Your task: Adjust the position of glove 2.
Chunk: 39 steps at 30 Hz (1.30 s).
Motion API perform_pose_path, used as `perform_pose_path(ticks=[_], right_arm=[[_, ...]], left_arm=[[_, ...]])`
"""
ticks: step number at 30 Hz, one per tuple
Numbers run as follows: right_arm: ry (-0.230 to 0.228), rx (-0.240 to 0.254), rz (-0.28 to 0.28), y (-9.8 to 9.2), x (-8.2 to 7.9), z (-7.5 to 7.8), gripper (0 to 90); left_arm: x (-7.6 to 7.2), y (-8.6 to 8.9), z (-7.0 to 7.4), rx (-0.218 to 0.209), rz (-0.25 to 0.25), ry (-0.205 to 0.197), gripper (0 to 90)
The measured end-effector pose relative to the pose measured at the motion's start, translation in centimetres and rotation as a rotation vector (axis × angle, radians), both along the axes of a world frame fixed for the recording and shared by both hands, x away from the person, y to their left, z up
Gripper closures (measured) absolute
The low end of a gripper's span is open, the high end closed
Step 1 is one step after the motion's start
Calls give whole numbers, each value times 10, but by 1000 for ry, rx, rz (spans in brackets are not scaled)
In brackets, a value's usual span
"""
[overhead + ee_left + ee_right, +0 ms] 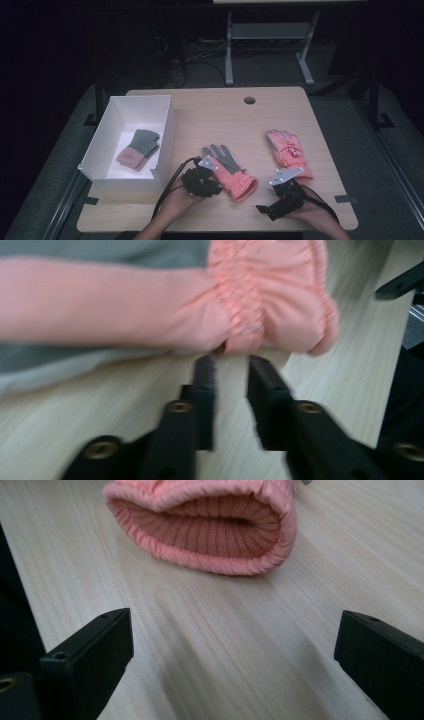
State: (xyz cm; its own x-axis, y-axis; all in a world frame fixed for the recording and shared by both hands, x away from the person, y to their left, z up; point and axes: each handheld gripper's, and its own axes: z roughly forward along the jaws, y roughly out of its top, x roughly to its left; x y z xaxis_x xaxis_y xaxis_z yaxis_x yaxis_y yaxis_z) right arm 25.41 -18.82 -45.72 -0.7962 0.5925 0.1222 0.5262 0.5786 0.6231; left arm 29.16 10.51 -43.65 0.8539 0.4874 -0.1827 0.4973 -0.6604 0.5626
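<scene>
A pink glove with a grey palm [227, 172] lies at mid-table, cuff toward the front right. My left gripper [217, 187] is at its near side. In the left gripper view the jaws stand a little apart with nothing between them, the gripper [231, 360] just short of the gathered pink cuff [270, 300]. My right gripper [267, 210] rests near the front edge, jaws wide apart. The right gripper view has the gripper [235, 630] facing the open cuff [210, 525] a short way off.
A second pink glove with a red pattern [287, 147] lies to the right, just beyond my right gripper. A white box [167, 145] on the table's left holds a grey and pink glove [140, 147]. A cable hole [249, 100] sits near the far edge.
</scene>
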Motion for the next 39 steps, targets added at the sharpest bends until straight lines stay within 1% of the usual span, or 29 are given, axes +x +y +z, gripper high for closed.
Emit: perform_pose_path(ticks=[1, 2, 3, 4, 5, 7, 8, 10, 11, 13, 14, 15, 16, 17, 18, 20, 21, 24, 25, 26, 27, 29, 31, 33, 38, 39], right_arm=[[-5, 3, 4, 0, 0, 1, 68], [-15, 1, -8, 0, -1, 3, 152], [-36, 10, -16, -1, -2, 5, 190], [-36, 21, -21, -1, -3, 7, 259], [-46, 32, -27, -2, -4, 9, 359], [-69, 51, -44, -3, -4, 14, 500], [-70, 55, -54, -4, -4, 16, 572], [-73, 68, -77, -6, -1, 19, 708], [-76, 67, -84, -7, 2, 21, 775], [-75, 71, -100, -9, 6, 24, 862], [-73, 70, -111, -10, 8, 26, 893], [-83, 71, -114, -11, 10, 27, 900], [-83, 69, -122, -11, 13, 28, 900], [-86, 68, -129, -12, 16, 30, 900], [-91, 71, -138, -12, 19, 31, 900], [-104, 72, -157, -13, 26, 35, 900], [-115, 72, -169, -14, 29, 36, 900], [-133, 75, -209, -19, 38, 40, 900], [-138, 76, -223, -22, 42, 41, 900], [-138, 76, -236, -25, 46, 42, 900], [-136, 77, -248, -28, 50, 43, 900], [-134, 75, -267, -34, 58, 43, 900], [-136, 75, -295, -39, 65, 44, 900], [-144, 63, -318, -44, 72, 45, 900], [-160, 67, -377, -55, 89, 46, 900], [-155, 63, -385, -57, 92, 45, 900]], left_arm=[[-2, 2, -2, 0, 5, -1, 617], [-3, 4, -3, 7, 2, -2, 577], [-4, 6, -4, 9, 0, -7, 539], [-5, 8, -4, 11, -5, -7, 514], [-6, 10, -5, 10, -8, -5, 487], [-8, 12, -6, -6, 0, -6, 442], [-7, 14, -6, -7, -8, -11, 414], [-8, 15, -6, -29, 5, -13, 377], [-8, 16, -6, -30, -2, -20, 352], [-8, 16, -6, -31, -1, -31, 287], [-8, 17, -6, -23, -11, -36, 258], [-9, 16, -7, -33, 2, -32, 240], [-9, 17, -8, -19, -9, -32, 207], [-10, 17, -10, -21, -4, -31, 179], [-10, 19, -10, -9, -16, -32, 177], [-11, 19, -12, -16, -11, -26, 163], [-11, 18, -13, -23, -2, -25, 162], [-10, 18, -13, -22, -8, -25, 163], [-10, 17, -14, -27, 1, -23, 162], [-9, 18, -14, -15, -12, -21, 163], [-8, 19, -14, -13, -15, -19, 163], [-9, 19, -15, -27, 2, -12, 163], [-7, 19, -15, -23, -2, -19, 163], [-6, 19, -15, -24, 1, -17, 163], [-6, 18, -16, -26, 3, -11, 163], [-6, 18, -16, -27, 3, -10, 163]])
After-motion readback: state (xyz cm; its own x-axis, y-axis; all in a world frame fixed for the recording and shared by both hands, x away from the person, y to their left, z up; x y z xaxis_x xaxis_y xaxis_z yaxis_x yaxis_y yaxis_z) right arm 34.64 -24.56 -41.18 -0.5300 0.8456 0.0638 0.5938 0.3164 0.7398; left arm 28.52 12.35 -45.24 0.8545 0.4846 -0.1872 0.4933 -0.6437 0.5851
